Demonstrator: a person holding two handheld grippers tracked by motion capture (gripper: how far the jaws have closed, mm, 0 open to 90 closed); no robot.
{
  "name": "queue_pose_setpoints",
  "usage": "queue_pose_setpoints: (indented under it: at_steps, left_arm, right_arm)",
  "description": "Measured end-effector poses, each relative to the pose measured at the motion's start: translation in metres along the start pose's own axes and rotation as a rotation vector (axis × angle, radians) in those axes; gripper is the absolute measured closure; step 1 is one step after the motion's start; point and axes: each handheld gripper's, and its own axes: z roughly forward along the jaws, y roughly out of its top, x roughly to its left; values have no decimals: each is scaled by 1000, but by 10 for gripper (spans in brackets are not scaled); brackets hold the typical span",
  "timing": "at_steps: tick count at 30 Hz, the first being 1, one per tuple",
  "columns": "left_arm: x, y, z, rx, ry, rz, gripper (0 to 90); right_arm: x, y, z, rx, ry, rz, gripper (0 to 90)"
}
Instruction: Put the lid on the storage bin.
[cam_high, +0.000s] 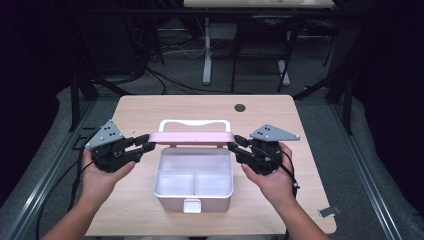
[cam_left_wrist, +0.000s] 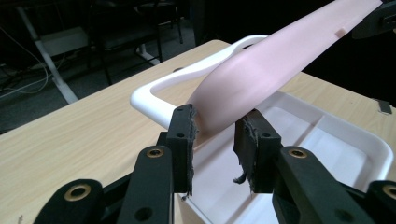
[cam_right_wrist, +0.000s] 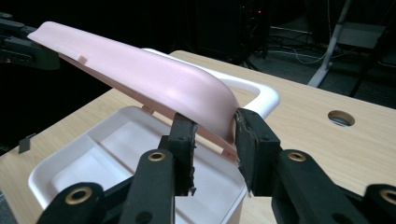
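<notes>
Pink lid (cam_high: 192, 138) seen edge-on from the high view, so its top face can't be read; long axis runs 9 to 3 o'clock across the table (cam_high: 150, 107), just above the back edge of the open white box (cam_high: 194, 196). Left tool (cam_high: 146, 144) grasps the lid's 9 o'clock end, right tool (cam_high: 236, 146) the 3 o'clock end. White handle (cam_high: 195, 123) sits behind the lid at 12 o'clock, lower part hidden by it. Box has two front compartments; anything under the lid is out of sight. Forearms cut off at the bottom edge.

Left gripper view: left tool (cam_left_wrist: 215, 133) clamps the lid (cam_left_wrist: 280, 56) end, both pads on it. Lid runs off toward 1 o'clock, far end cut by the frame, tilted over the box (cam_left_wrist: 355, 140). Handle (cam_left_wrist: 154, 95) partly behind the lid.

Right gripper view: right tool (cam_right_wrist: 214, 135) clamped on the lid (cam_right_wrist: 140, 74) end; lid stretches toward 10 o'clock, where the left tool (cam_right_wrist: 23, 46) is dark and hard to make out. Box (cam_right_wrist: 56, 175) below, near corner hidden by the jaws. Handle (cam_right_wrist: 261, 93) pokes out at 1 o'clock.
</notes>
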Motion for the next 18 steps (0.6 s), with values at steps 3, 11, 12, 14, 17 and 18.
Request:
queue_pose_setpoints:
  at_steps: [3, 11, 12, 14, 17, 18]
  left_arm:
    - [-3, -5, -4, 2, -13, -2, 682]
    - [-10, -18, -11, -6, -31, -5, 697]
    - [-11, -19, -11, -5, -33, -6, 701]
    - [-10, -23, -13, -5, -43, -16, 710]
    - [-11, -26, -14, -16, -51, -37, 725]
    - [-11, -27, -14, -17, -52, -37, 727]
  right_arm:
    - [3, -7, -4, -5, 3, -1, 684]
    - [7, -21, -13, -7, 16, -7, 719]
    - [8, -23, -13, -4, 19, -4, 721]
    - [7, -25, -14, -6, 24, -6, 734]
    - [6, -29, -15, -1, 45, 0, 754]
    - [6, -30, -16, 3, 41, 4, 757]
